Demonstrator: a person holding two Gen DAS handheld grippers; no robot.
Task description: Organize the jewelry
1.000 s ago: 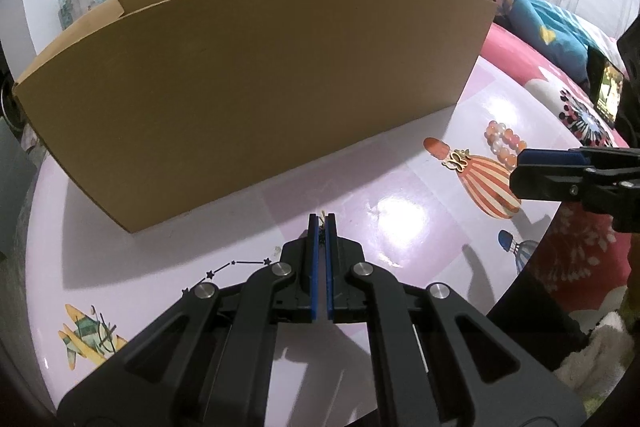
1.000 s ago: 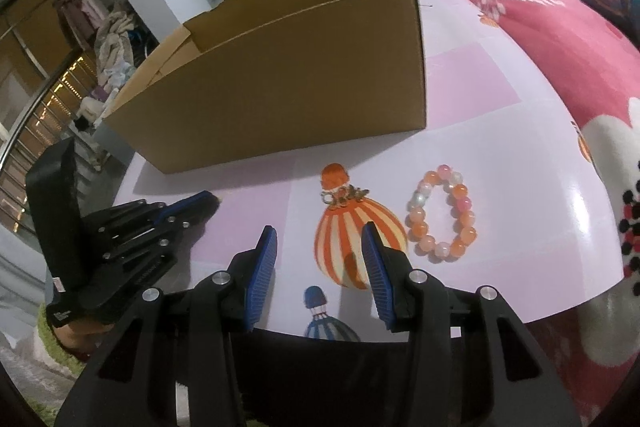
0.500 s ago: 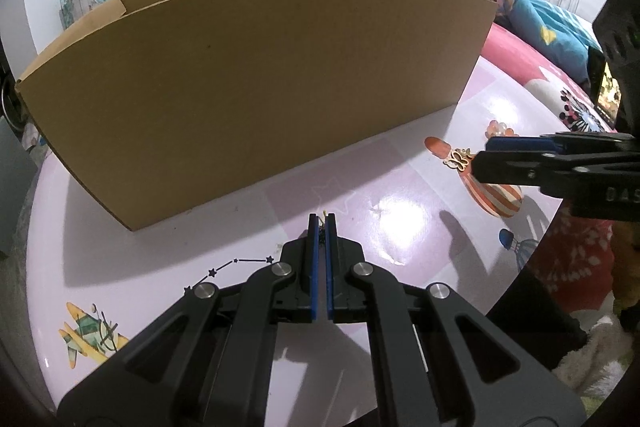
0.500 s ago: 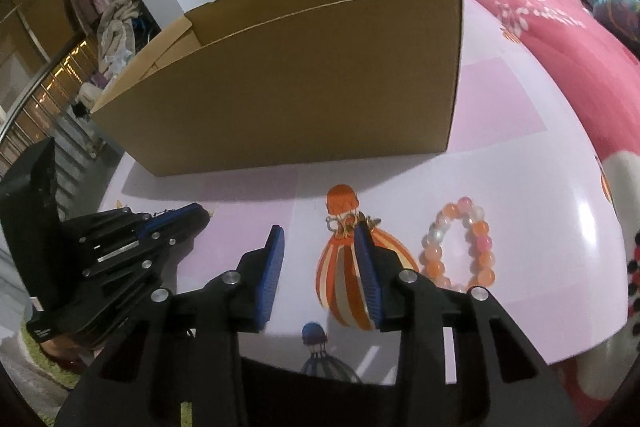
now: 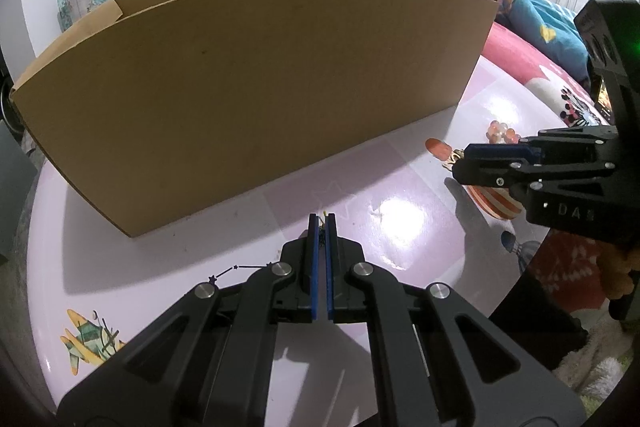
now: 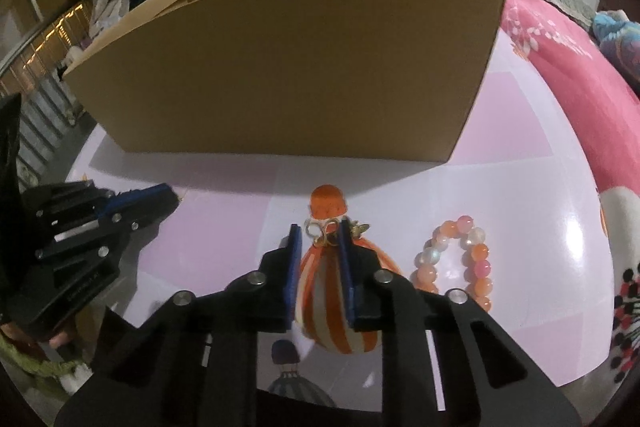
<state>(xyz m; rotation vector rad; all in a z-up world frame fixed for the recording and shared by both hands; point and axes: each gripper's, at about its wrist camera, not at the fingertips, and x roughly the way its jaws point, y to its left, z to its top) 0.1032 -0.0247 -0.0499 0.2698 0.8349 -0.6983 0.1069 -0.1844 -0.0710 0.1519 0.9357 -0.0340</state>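
Since the earlier frames the right gripper (image 6: pixel 319 233) has been brought forward toward the box (image 6: pixel 288 67), and its jaws have just been closing; a small gold charm (image 6: pixel 322 229) now lies between the blue pads, though whether they already press on it cannot be told. Open table (image 6: pixel 520 155) is left between charm and box wall. Just right of the charm a bead bracelet (image 6: pixel 456 259) lies flat, its oval running toward the box. The left gripper (image 5: pixel 321 223) is pressed together on a tiny yellow piece (image 5: pixel 325 215), apart from the box's near wall. The glossy pink table is printed with balloons; bedding is seen right of the box.
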